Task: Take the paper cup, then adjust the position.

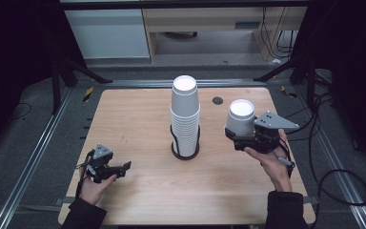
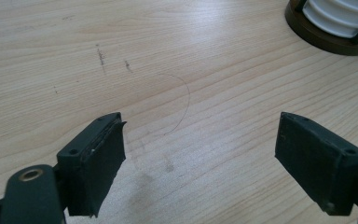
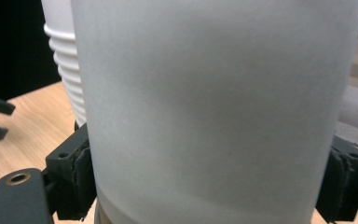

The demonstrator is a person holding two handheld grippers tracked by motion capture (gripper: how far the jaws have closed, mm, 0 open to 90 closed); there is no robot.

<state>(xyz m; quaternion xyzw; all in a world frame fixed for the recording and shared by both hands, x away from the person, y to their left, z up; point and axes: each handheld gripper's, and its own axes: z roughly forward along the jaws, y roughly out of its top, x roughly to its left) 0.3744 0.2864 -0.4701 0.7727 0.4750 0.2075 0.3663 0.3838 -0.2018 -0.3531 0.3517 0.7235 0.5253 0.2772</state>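
One white paper cup (image 1: 240, 117) stands upright, clamped low on its wall between the jaws of the right gripper (image 1: 248, 138), right of the tall stack of white paper cups (image 1: 185, 117) in its dark round holder (image 1: 185, 153) at mid-table. Near the light wooden table's (image 1: 138, 119) front left, the left gripper (image 1: 119, 168) holds nothing, jaws spread wide.

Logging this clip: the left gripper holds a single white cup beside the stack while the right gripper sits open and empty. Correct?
Sides are swapped. The high view shows the right gripper holding the cup beside the stack; the left gripper sits open and empty.
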